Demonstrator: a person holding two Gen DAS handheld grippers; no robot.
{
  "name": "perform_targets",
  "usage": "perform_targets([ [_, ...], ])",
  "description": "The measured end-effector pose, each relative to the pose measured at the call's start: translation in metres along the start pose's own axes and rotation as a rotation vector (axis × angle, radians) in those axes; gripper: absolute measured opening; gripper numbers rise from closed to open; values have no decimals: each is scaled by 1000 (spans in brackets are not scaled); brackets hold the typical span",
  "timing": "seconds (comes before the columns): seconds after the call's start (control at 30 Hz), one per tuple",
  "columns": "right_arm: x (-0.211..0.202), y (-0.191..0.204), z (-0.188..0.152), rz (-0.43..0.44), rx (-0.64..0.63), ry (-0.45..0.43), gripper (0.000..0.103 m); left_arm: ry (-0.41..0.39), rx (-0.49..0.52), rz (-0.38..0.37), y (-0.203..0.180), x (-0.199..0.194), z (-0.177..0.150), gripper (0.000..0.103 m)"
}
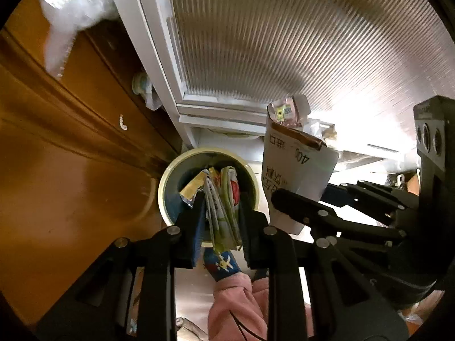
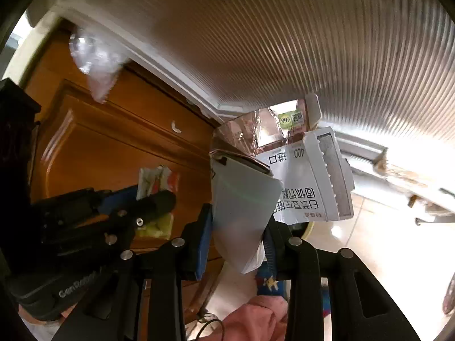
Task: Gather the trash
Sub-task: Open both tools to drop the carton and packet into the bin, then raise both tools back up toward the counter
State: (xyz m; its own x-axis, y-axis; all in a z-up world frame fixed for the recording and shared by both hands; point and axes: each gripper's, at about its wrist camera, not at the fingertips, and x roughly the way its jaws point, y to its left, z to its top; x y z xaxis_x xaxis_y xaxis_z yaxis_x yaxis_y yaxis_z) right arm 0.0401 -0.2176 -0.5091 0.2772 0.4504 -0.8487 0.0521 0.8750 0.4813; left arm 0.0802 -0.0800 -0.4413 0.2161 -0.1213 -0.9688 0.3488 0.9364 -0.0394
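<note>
1. Left wrist view: the left gripper (image 1: 220, 216) is clamped on a bundle of crumpled snack wrappers (image 1: 224, 213), thin glossy film in green, yellow, white and red, pinched flat between the black fingers with blue pads.
2. Directly beyond the fingertips, at frame centre, sits a round trash bin (image 1: 170, 176) with a pale cream rim and a dark blue inside; the wrappers overlap its opening, and whether they touch it cannot be told.
3. Right wrist view: the right gripper (image 2: 237, 227) holds a torn white paper carton (image 2: 244, 199), stiff and flattened, printed with black characters and "400", with a pinkish foil lining showing at its ripped top edge.
4. In the left wrist view that carton (image 1: 295, 170) stands just right of the bin.
5. A glossy orange-brown wooden cabinet (image 1: 57, 156) fills the left of the frame; a ribbed translucent door panel (image 1: 298, 42) in a white frame fills the top.
6. A clear plastic bag (image 1: 68, 8) at upper left is blurred; a pink sleeve (image 1: 236, 298) and a blue patterned sock (image 1: 221, 264) at the bottom are cut off by the fingers.
</note>
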Motion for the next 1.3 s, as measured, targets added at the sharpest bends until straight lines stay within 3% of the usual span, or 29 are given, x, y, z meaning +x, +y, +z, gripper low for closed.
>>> perform_targets([
  [0.13, 29, -13, 4, 37, 9, 24, 33, 5, 31, 46, 6, 16, 3, 29],
  [0.2, 37, -18, 1, 63, 19, 42, 34, 11, 29, 67, 12, 22, 5, 46],
  [0.3, 50, -24, 1, 70, 69, 62, 40, 15, 0, 62, 20, 24, 6, 64],
  [0.37, 52, -32, 1, 77, 109, 65, 46, 18, -6, 55, 22, 23, 6, 70],
  [0.77, 36, -14, -3, 13, 102, 76, 48, 26, 27, 62, 5, 5, 8, 71],
  [1.03, -27, 8, -10, -25, 110, 45, 48, 17, 17, 39, -11, -58, 11, 71],
  [1.3, -114, 49, -7, -46, 53, 2, 48, -27, 22, 15, -29, -157, 12, 71],
])
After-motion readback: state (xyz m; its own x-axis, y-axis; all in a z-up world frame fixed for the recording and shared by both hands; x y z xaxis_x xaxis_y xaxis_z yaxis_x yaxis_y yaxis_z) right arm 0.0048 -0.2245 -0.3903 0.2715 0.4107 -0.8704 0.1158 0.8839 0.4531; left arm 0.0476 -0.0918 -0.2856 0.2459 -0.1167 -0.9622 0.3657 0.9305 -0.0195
